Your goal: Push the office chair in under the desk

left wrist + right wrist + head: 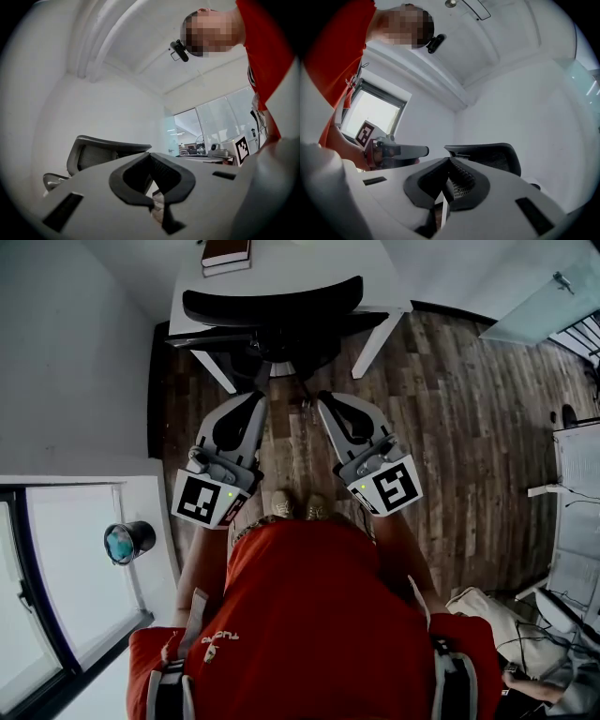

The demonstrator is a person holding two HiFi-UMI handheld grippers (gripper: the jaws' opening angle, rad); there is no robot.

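The black mesh office chair (272,306) stands with its seat under the white desk (309,263), its backrest along the desk's front edge. My left gripper (261,395) and right gripper (322,397) hover side by side over the wooden floor, short of the chair and apart from it. Both point toward the chair, jaws shut with nothing between them. In the left gripper view the shut left gripper (151,154) faces the chair's backrest (103,152). The right gripper view has the shut right gripper (449,160) before the chair's backrest (487,157), with the left gripper (401,151) alongside.
Books (226,254) lie on the desk's far side. A white wall and window (66,577) run along the left, with a round object (127,542) on the sill. White furniture (577,512) and cables stand at the right. A glass door (544,306) is at the far right.
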